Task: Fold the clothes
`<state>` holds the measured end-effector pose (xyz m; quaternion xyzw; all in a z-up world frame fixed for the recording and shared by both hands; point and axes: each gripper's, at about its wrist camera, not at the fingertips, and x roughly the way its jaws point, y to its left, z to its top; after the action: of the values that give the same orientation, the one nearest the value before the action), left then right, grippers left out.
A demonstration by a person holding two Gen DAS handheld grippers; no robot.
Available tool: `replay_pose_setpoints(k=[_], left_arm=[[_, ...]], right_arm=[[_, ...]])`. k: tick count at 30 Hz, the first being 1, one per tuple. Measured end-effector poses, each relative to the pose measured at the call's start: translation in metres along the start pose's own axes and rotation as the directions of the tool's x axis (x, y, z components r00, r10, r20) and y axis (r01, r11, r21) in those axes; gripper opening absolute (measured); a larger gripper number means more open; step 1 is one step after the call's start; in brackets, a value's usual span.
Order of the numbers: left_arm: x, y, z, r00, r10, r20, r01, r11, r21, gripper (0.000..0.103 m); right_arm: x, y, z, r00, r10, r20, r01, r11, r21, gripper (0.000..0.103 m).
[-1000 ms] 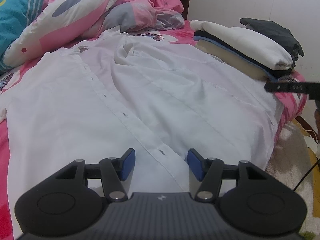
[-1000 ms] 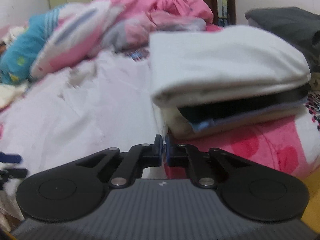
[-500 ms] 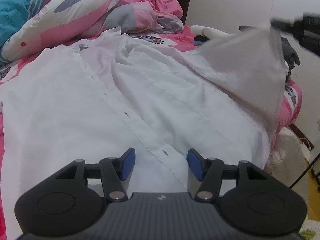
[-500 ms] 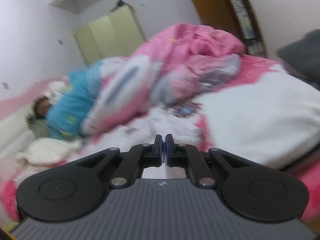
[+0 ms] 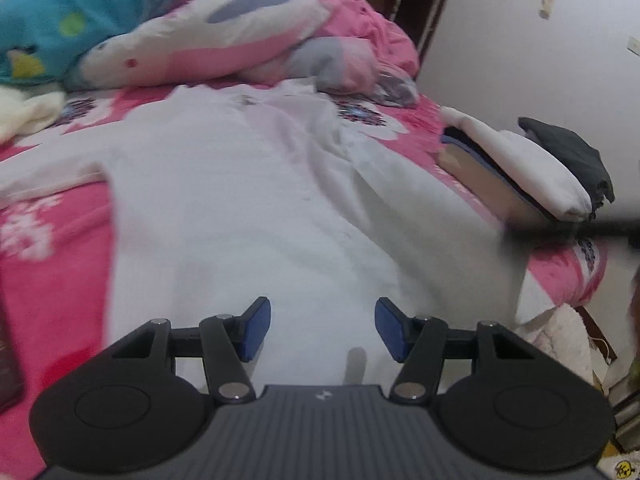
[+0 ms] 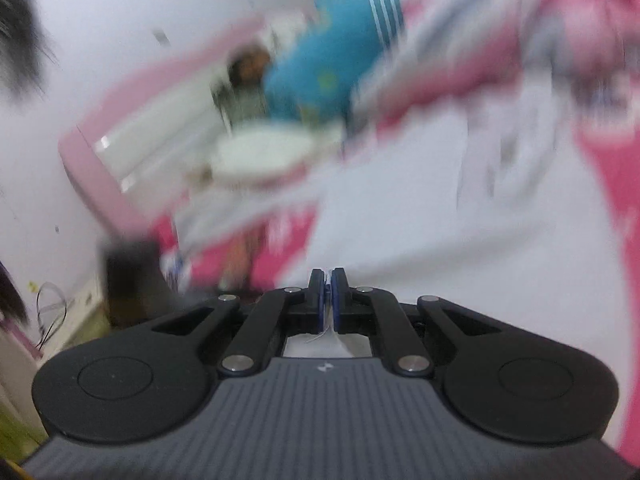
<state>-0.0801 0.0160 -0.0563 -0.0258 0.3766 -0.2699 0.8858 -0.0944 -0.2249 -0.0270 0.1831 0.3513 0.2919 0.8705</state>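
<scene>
One white shirt (image 5: pixel 248 216) is lying spread on the pink bed (image 5: pixel 52 280), one folded pile (image 5: pixel 516 168) sitting beside its right edge. My left tool (image 5: pixel 322 328) is hovering half-open over the hem, gripping nothing. My right tool (image 6: pixel 328 300) is pinching white shirt fabric.

Home bedroom: bed (image 5: pixel 48 280) with pink floral sheet, pillows (image 5: pixel 224 36), folded clothes (image 5: pixel 520 160).

White shirt (image 5: pixel 248 216) spread flat, wrinkled, on the pink bed (image 5: pixel 48 280), collar toward the pillows (image 5: pixel 224 40). Folded stack (image 5: pixel 516 168) sits beside it at bed edge.
</scene>
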Motion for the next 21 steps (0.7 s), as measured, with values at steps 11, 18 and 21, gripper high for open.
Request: replay_pose_setpoints(k=[11,18,21], left_arm=[[0.002,-0.002,0.000,0.991,-0.132,-0.002,0.132,0.989,-0.071,0.053],[0.012,-0.024,-0.011,0.978,-0.198,-0.067,0.197,0.980,-0.023,0.044],[0.012,-0.036,-0.014,0.977,-0.194,-0.088,0.197,0.980,0.036,0.044]], right_arm=[[0.012,0.016,-0.051,0.975,-0.118,-0.186,0.098,0.989,-0.113,0.025],[-0.053,0.007,-0.055,0.974,-0.224,-0.038,0.220,0.971,-0.096,0.044],[-0.084,-0.009,-0.056,0.937,-0.348,0.035,0.349,0.936,-0.048,0.047]])
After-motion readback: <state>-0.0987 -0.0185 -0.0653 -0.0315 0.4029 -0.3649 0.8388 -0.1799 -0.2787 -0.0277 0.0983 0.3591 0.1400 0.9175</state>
